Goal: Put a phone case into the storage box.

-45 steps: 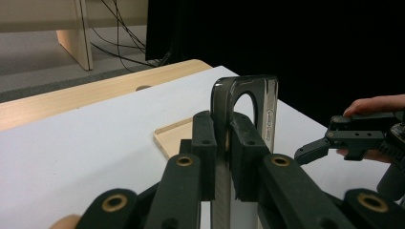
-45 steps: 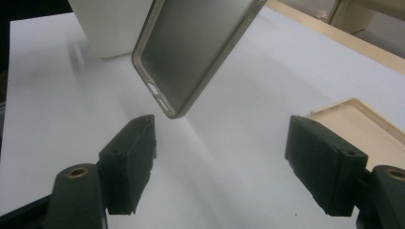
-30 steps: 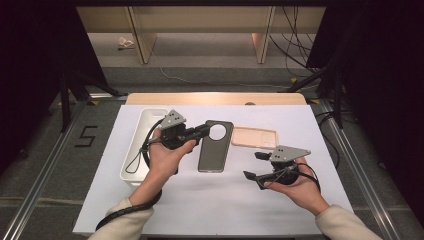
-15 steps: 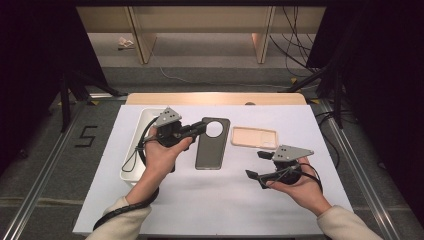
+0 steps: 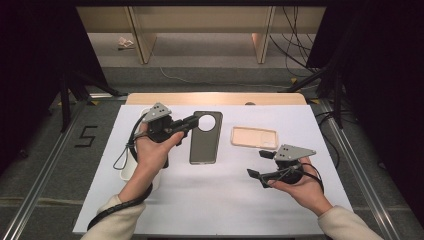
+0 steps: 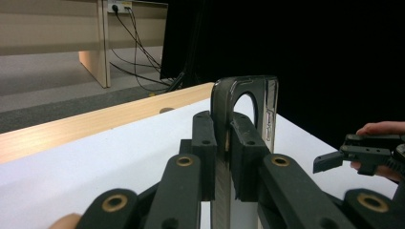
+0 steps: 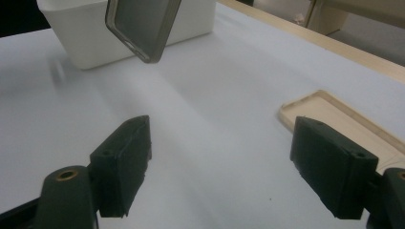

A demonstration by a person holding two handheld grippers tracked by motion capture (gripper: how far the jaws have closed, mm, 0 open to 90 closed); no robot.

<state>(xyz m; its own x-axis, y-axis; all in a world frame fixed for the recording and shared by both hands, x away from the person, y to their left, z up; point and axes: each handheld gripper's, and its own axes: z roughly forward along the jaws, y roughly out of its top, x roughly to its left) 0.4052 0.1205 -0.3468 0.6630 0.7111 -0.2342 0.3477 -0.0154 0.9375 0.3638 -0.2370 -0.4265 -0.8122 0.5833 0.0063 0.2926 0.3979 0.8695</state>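
The left gripper (image 5: 192,121) is clamped on the edge of a dark phone case (image 5: 204,137), near its round camera cutout; in the left gripper view the jaws pinch the case's thin wall (image 6: 248,102) and the case stands up between them. In the right gripper view the case (image 7: 141,26) hangs tilted, clear of the white sheet — so it is held aloft, not resting. Its long axis runs near-to-far, the cutout end far and the free end towards the person. The right gripper (image 5: 256,164) sits lower right, well apart from the dark case, jaws spread wide and holding nothing. Just beyond it lies a beige phone case (image 5: 254,137), flat on the table (image 5: 300,120), its long axis left-to-right; the right hand is clearly the nearer one to it. A white bin (image 5: 131,167) stands at the left, mostly behind the left hand (image 5: 152,152); what it holds cannot be told — only its outer wall (image 7: 95,28) is seen from the right gripper view.
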